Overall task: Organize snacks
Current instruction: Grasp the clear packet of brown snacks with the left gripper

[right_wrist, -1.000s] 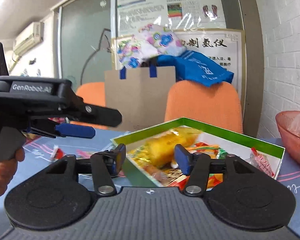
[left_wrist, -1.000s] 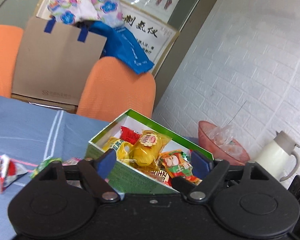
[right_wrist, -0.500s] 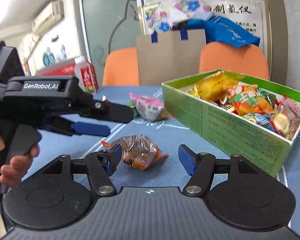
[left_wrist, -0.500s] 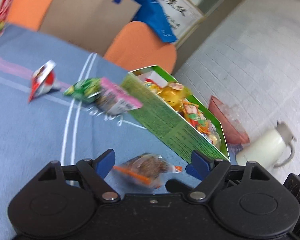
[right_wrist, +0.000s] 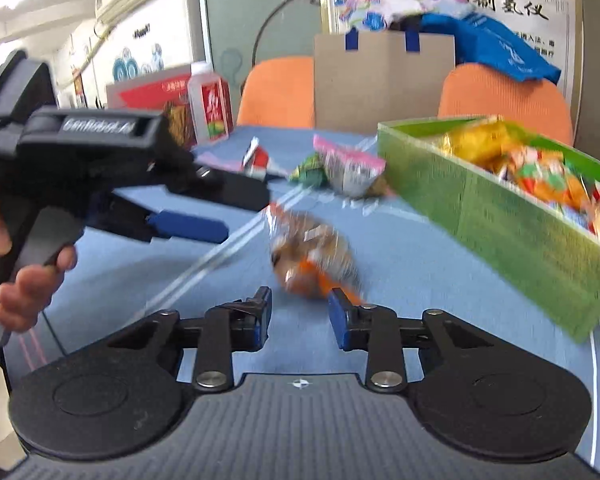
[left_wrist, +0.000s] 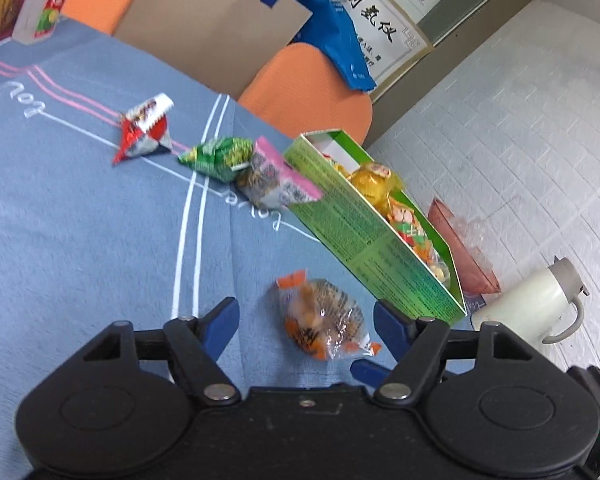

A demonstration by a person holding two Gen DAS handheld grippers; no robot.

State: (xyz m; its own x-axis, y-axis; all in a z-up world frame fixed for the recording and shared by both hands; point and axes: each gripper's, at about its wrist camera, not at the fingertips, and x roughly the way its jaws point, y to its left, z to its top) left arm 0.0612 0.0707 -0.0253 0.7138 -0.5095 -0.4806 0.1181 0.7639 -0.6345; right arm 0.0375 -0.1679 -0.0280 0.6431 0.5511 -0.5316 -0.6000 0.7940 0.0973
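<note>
We note the orange snack packet (right_wrist: 314, 258) lying loose on the blue surface (left_wrist: 80, 240) beside the green box (right_wrist: 496, 220), just ahead of the closing, empty right hand-held gripper (right_wrist: 299, 312), while the left hand-held gripper (left_wrist: 306, 320) gapes wide, nearer it.

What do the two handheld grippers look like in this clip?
Both the left gripper and right gripper are matte black, with two round housings, silver pivot bolts and blue finger pads. The left one's side bears white GenRobot.AI lettering. No sleeve shows.

Green box (left_wrist: 364, 240), orange-clear snack packet (left_wrist: 324, 316)
</note>
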